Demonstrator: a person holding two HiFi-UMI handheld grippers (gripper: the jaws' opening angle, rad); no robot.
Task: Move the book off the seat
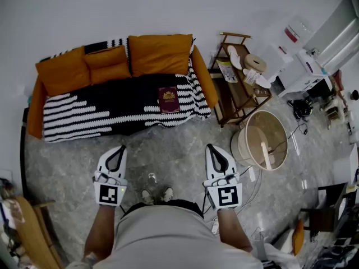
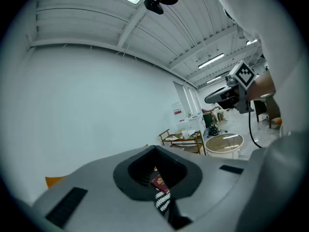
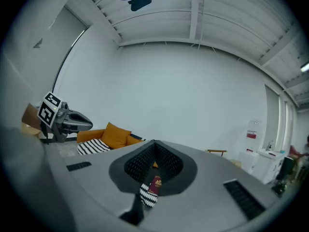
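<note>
I am facing the sofa (image 1: 36, 108) and lining up on the book, with the reach not yet begun
The book (image 1: 169, 100) is lying flat on the striped throw (image 1: 84, 114) covering the seat, toward its right end, at about twelve o'clock from me, one o'clock from my left gripper (image 1: 119, 149) and eleven o'clock from my right gripper (image 1: 213, 148). Both are hanging over the floor (image 1: 168, 156), well apart from the seat, jaws clenched together on nothing (the book is only showing through the gap behind them). I judge the next move is calling for stepping closer, opening one pair of jaws and working a pad under the book's near edge, since it is lying flat
</note>
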